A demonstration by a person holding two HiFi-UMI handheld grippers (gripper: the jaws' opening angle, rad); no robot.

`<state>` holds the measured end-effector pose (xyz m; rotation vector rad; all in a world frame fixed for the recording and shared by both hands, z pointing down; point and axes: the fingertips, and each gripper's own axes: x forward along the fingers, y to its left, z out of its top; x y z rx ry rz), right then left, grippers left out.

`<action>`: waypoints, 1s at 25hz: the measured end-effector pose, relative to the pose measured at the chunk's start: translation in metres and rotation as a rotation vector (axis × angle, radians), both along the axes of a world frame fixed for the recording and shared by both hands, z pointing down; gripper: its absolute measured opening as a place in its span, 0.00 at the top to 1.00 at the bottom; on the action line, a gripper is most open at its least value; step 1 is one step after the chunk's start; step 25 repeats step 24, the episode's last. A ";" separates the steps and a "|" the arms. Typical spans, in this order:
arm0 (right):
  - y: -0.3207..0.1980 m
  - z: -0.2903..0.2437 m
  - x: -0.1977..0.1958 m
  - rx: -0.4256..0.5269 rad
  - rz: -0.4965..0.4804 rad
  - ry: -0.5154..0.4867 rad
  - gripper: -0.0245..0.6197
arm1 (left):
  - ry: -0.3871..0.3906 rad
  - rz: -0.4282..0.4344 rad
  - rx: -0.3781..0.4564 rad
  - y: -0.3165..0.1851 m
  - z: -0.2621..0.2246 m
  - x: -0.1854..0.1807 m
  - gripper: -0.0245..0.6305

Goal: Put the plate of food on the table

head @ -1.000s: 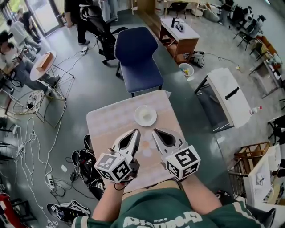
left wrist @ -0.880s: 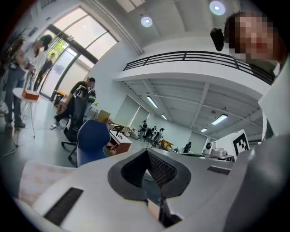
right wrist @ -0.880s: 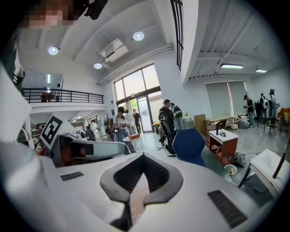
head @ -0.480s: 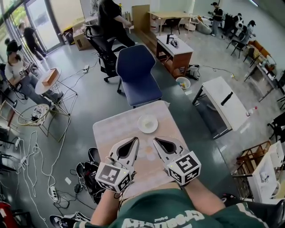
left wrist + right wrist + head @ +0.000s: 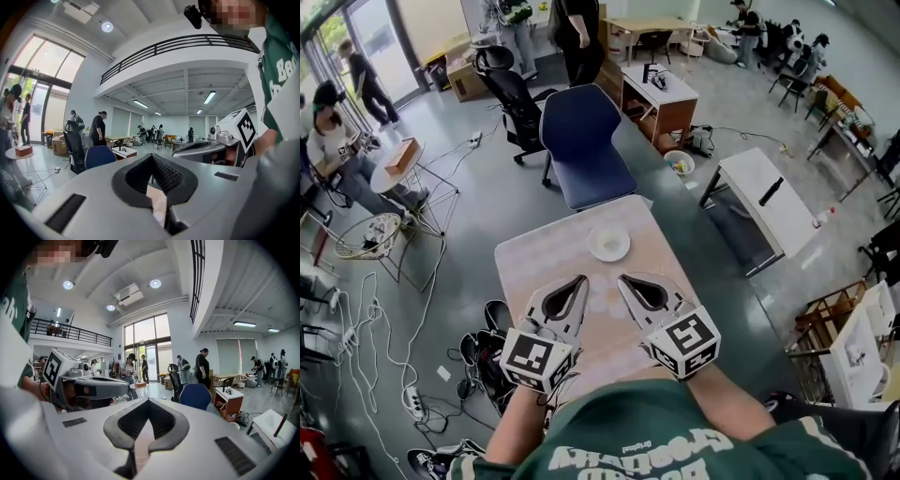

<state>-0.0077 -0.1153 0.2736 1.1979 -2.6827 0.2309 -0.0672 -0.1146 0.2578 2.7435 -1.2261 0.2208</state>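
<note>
left claw [image 5: 578,283] and right claw [image 5: 625,281] hover side by side over the near half of the table [image 5: 525,267], tips pointing away from the person. each claw's jaws are together at the tips, with only the padded teardrop gap behind them, and nothing sits in either gap. in the left gripper view a thin strip of tabletop shows through that gap in the left claw [image 5: 152,157]; the right gripper view shows the same for the right claw [image 5: 147,401].

the plate [image 5: 608,244] rests on the table just beyond both claws, a little nearer the right claw's tip and touching neither. it is small and white in the head view; what lies on it is too pale to make out. neither gripper view shows it, as the jaw bodies fill the lower half of each.

a blue chair [image 5: 581,141] stands past the table's far edge. the hands are hidden under the marker cubes; a green shirt [image 5: 628,441] cuts off the table's near edge.
</note>
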 end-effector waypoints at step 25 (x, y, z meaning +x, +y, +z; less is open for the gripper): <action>0.001 0.009 0.006 -0.014 0.022 -0.002 0.94 | -0.030 0.031 0.008 0.001 0.002 0.016 0.95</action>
